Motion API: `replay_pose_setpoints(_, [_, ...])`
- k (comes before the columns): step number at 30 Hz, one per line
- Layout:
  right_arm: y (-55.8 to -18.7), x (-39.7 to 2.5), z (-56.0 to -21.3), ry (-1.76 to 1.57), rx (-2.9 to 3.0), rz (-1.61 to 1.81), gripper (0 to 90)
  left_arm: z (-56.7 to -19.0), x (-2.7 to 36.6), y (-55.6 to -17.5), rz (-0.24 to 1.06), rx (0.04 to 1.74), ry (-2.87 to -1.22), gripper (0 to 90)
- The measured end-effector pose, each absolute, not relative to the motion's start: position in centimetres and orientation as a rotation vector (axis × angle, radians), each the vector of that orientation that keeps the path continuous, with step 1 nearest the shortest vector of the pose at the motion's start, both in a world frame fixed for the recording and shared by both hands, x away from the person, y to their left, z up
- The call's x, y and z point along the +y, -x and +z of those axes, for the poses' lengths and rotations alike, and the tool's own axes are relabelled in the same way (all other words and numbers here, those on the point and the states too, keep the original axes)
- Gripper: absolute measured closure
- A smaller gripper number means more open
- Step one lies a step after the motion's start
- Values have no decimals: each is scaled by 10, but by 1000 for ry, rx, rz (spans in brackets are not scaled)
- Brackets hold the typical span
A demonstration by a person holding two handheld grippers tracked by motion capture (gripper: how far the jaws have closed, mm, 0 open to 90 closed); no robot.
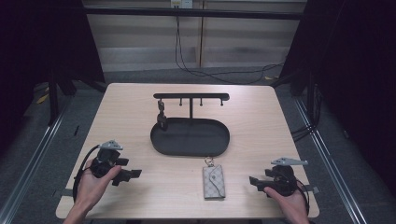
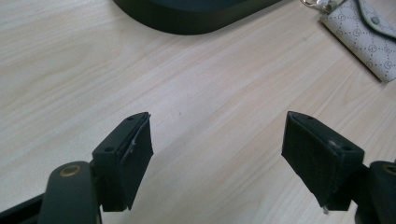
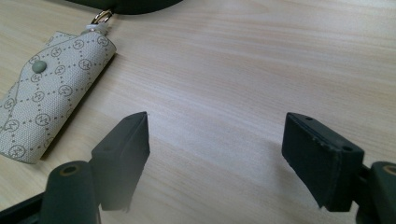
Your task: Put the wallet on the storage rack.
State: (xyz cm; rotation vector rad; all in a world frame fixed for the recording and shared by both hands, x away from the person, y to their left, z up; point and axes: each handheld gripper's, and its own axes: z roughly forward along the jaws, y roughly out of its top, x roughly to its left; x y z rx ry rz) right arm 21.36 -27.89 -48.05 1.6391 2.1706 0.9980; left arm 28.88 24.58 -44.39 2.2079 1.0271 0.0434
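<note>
A beige patterned key pouch [image 1: 214,181] with a gold ring lies flat near the table's front edge, just in front of a black oval tray [image 1: 189,136]. A black hook rack [image 1: 191,97] rises from the tray's back, and a dark key fob [image 1: 161,116] hangs from its left hook. My left gripper [image 1: 130,173] rests low at the front left, open and holding nothing, jaws toward the pouch [image 2: 362,35]. At the front right my right gripper [image 1: 254,182] is open too, with the pouch [image 3: 49,98] ahead on its left.
The light wooden table [image 1: 121,112] stands on grey floor, with metal rails along both sides. Cables run across the floor behind it. The tray's dark rim [image 2: 187,21] lies beyond the left gripper's jaws.
</note>
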Motion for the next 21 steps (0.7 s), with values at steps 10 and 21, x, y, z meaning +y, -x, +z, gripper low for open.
replay_pose_setpoints(10, [-214,-279,-476,-1633,2184,1036,265,-460,261,-262,1,1046,-2081,243])
replay_pose_setpoints(21, [-220,-258,-462,-1574,2218,1096,268,-473,262,-248,18,988,-2064,227])
